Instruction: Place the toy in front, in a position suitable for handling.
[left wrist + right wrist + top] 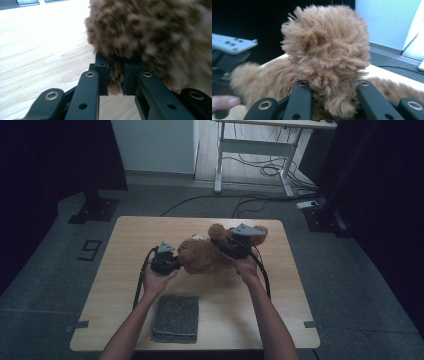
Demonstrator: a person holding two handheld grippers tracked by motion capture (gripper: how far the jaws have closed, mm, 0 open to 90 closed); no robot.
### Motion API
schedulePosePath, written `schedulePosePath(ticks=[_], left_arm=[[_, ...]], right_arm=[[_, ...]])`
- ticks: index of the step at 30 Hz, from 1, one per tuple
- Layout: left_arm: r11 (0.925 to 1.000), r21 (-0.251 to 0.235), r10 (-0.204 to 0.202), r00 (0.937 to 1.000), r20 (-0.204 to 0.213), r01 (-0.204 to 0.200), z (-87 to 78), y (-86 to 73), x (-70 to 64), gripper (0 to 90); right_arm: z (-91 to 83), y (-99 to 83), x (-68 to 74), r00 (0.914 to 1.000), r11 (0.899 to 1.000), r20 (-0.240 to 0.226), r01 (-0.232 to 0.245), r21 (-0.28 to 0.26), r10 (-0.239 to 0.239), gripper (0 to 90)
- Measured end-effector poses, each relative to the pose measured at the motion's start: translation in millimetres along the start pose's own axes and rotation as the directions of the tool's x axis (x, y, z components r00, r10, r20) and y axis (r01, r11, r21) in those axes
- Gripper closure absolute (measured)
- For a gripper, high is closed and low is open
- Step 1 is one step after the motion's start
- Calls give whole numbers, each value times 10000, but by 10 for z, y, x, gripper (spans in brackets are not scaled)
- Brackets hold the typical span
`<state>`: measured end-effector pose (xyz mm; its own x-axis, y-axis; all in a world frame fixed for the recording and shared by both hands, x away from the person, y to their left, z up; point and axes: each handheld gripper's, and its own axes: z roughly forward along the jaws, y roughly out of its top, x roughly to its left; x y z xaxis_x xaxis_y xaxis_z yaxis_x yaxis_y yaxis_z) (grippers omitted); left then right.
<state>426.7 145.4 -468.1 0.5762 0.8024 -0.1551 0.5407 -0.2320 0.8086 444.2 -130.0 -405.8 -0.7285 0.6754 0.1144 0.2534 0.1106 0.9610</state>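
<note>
Your left claw is pinched on the bear's fur; your right claw grips a furry limb. A grey cloth lies on the tabletop.

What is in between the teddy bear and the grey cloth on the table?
Just bare wooden table. In the high view the teddy bear lies farther back, and the grey cloth sits near the front edge, apart from it.

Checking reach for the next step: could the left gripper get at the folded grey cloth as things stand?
Probably not yet. The left gripper is shut on the brown plush toy, with fur pinched between its jaws in the left gripper view. The folded grey cloth lies uncovered just behind that hand, so once it lets go the way looks free.
</note>
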Motion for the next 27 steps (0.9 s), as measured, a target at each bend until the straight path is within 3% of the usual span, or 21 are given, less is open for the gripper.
schedulePosePath(ticks=[4, 7, 10, 13, 16, 27], left_arm=[[9992, 246, -308, 9995, 58, 306, 76, -29, 114, 792], [9978, 583, -317, 9994, -106, 323, 136, -80, 169, 792], [9958, 829, -375, 9990, -241, 394, 167, -155, 235, 791], [9948, 893, -473, 9985, -288, 497, 171, -196, 275, 788], [9935, 1019, -488, 9984, -286, 514, 182, -224, 299, 788], [9884, 1402, -522, 9976, -459, 582, 204, -291, 293, 767]], right_arm=[[48, -70, 117, 9996, 10000, -274, -28, 92, 31, 764], [121, -155, 145, 9996, 9992, -293, -6, 395, 17, 763], [238, -305, 108, 9995, 9935, -154, -266, 1109, 285, 760], [312, -453, 51, 9985, 9877, -120, -505, 1481, 528, 755], [322, -523, 28, 9941, 9871, -350, -970, 1274, 1022, 752], [318, -584, 92, 9954, 9845, -600, -646, 1633, 753, 722]])
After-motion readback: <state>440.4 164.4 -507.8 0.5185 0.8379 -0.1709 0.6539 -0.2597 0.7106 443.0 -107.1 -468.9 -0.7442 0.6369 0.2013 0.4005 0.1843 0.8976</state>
